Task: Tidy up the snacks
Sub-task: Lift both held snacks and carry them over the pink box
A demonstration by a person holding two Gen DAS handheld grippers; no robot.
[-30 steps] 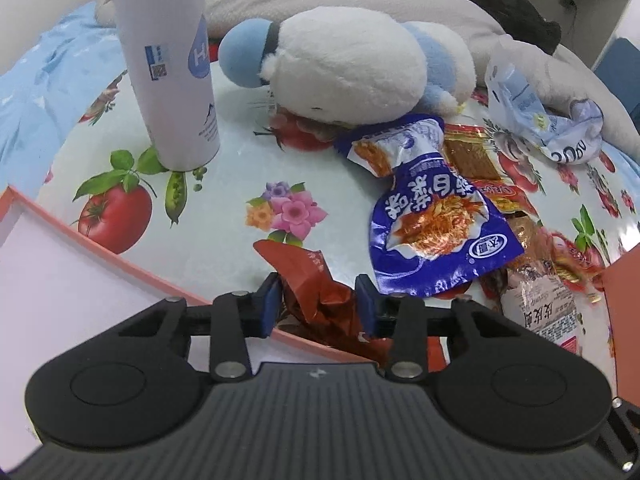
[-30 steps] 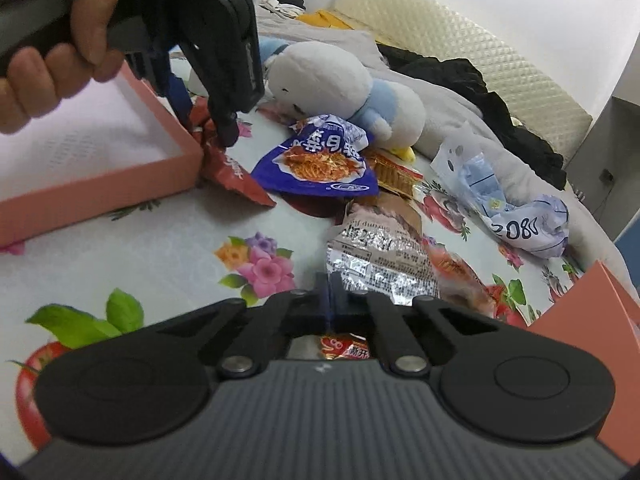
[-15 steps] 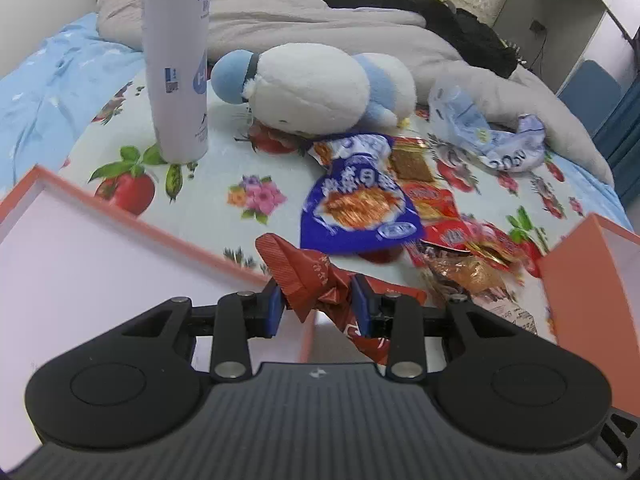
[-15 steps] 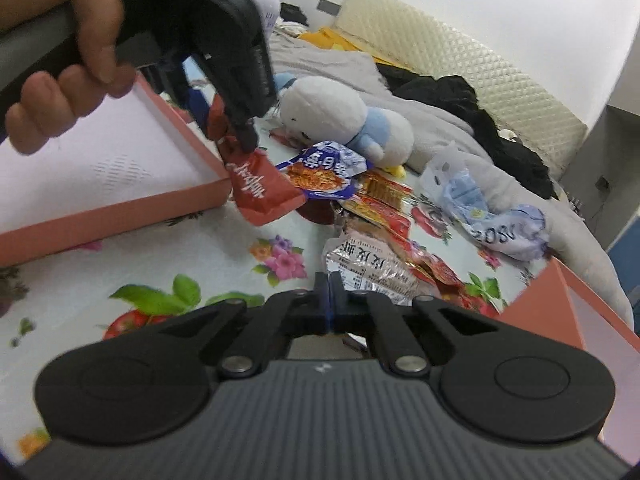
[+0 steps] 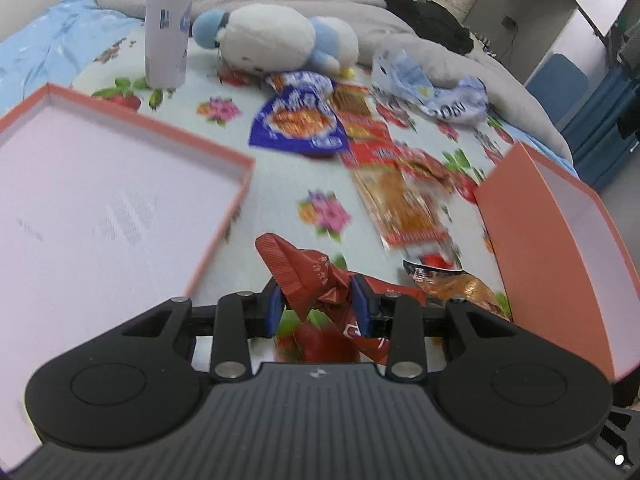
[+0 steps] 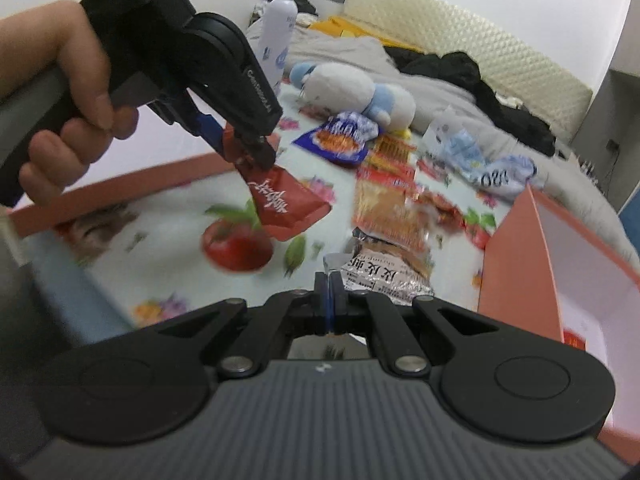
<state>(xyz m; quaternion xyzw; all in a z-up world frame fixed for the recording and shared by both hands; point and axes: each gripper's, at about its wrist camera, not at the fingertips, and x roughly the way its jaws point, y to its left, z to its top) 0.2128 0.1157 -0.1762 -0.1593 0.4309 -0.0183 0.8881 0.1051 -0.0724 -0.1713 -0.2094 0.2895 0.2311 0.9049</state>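
My left gripper (image 5: 318, 304) is shut on a red snack packet (image 5: 316, 280) and holds it in the air above the flowered tablecloth, between two orange boxes. The right wrist view shows the same packet (image 6: 284, 200) hanging from the left gripper (image 6: 244, 148). My right gripper (image 6: 330, 300) is shut and empty, low over a silver snack packet (image 6: 384, 276). A blue noodle packet (image 5: 298, 124) and several red and orange packets (image 5: 400, 192) lie in a heap on the cloth.
An orange box with a pale inside (image 5: 236, 200) lies at the left, another orange box (image 5: 520, 240) stands at the right. A white bottle (image 5: 168, 24), a plush toy (image 5: 272, 44) and a crumpled blue-white bag (image 5: 432, 88) lie behind the snacks.
My left gripper has lifted the red packet off the cloth and carried it back and to the right, away from the left box. My right gripper has drawn back, still shut.
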